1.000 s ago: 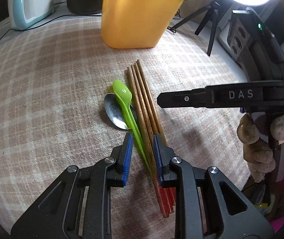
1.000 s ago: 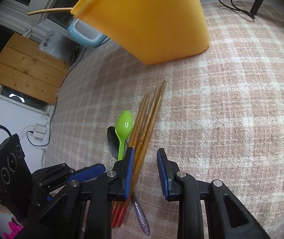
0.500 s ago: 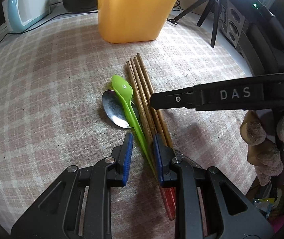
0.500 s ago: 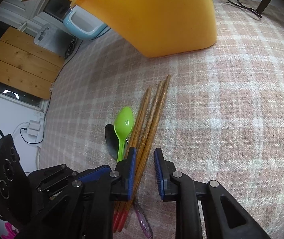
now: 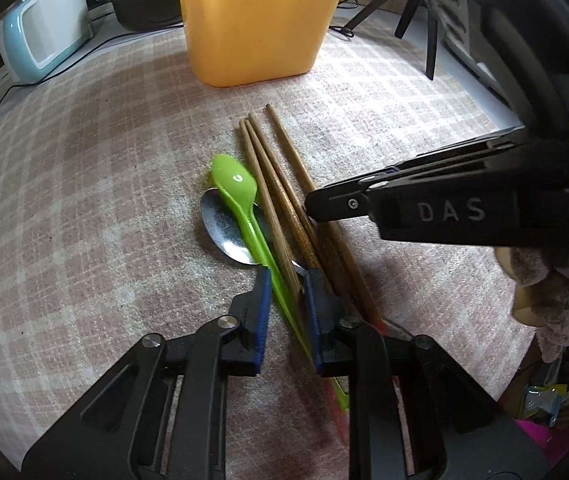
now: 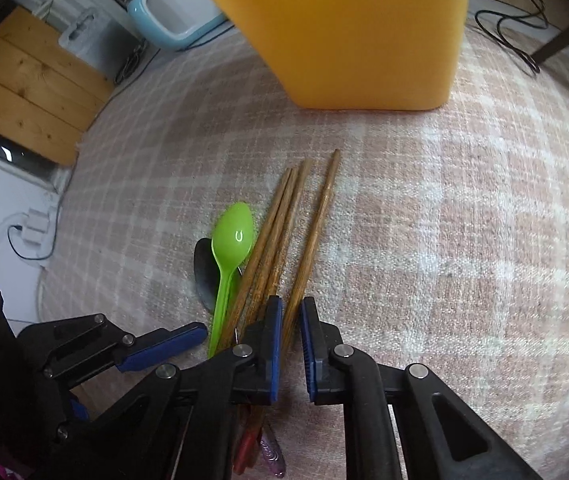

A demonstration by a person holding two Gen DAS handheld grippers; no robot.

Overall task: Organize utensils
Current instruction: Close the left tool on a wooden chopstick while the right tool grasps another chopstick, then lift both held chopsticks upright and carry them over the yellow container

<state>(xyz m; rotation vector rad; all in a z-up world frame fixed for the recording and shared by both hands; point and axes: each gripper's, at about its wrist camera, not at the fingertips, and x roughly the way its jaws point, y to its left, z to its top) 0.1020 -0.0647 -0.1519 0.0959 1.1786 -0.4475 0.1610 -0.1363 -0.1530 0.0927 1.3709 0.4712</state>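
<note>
On the left, my left gripper [image 5: 286,280] has just been closing, pinching the green spoon [image 5: 240,196] and a chopstick. My right gripper [image 6: 291,312] has just been closing on one separated chopstick [image 6: 316,232]. All utensils lie on the counter [image 5: 84,200]; none visibly transferred to the bin [image 5: 260,20].

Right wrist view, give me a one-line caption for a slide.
Right claw closing around a single wooden chopstick, split from three others beside a green spoon, orange container behind.
</note>
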